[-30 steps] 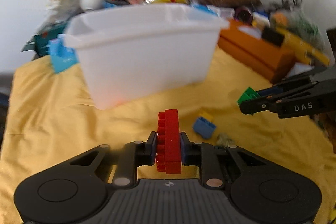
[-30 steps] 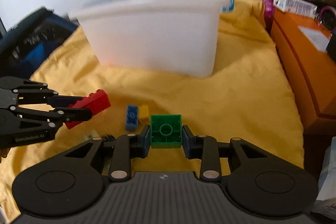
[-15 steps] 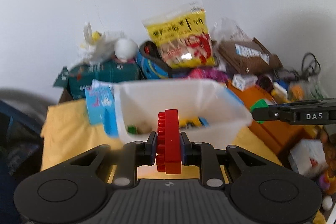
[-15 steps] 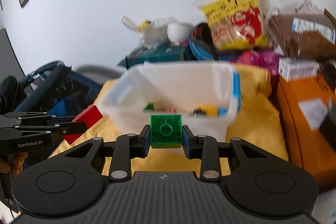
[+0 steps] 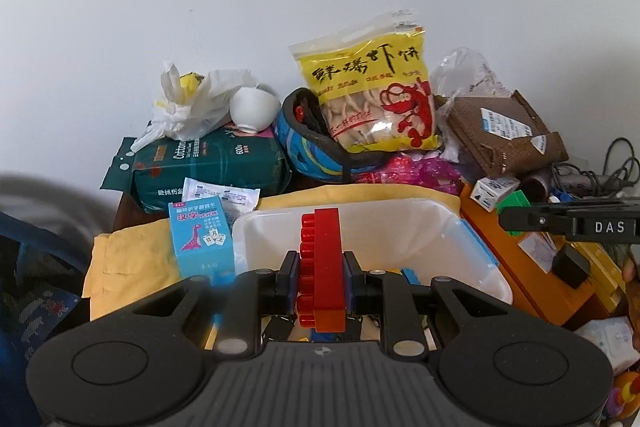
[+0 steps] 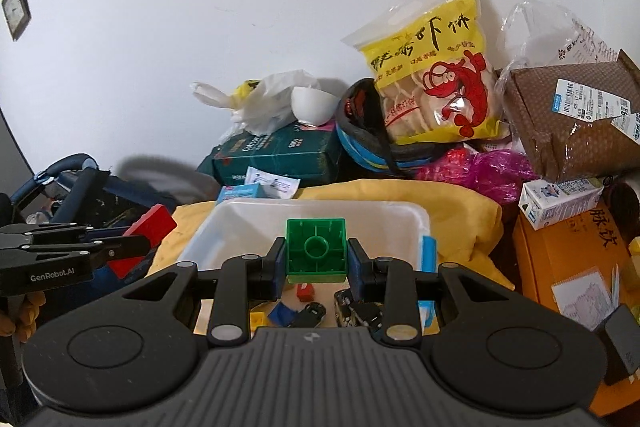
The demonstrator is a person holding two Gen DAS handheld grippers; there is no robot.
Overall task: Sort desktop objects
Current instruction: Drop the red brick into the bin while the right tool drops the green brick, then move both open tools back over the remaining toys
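In 1 second I had raised both tools from the yellow-clothed worktop (image 5: 132, 259) to above the white plastic bin (image 5: 460, 227): left tool (image 5: 320, 271) pinching the red studded brick (image 5: 322, 267), right tool (image 6: 316, 259) pinching the green hollow-backed brick (image 6: 316, 247), both poised for dropping.

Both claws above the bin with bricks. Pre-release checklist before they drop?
1. Left claw shut on red brick: ok.
2. Right claw shut on green brick: ok.
3. Green brick over white bin opening: ok.
4. Red brick over the bin's opening: ok in the left wrist view.
5. Room in the bin: ok, only small pieces on its floor.
6. Gap between the two claws: ok, apart in both views.
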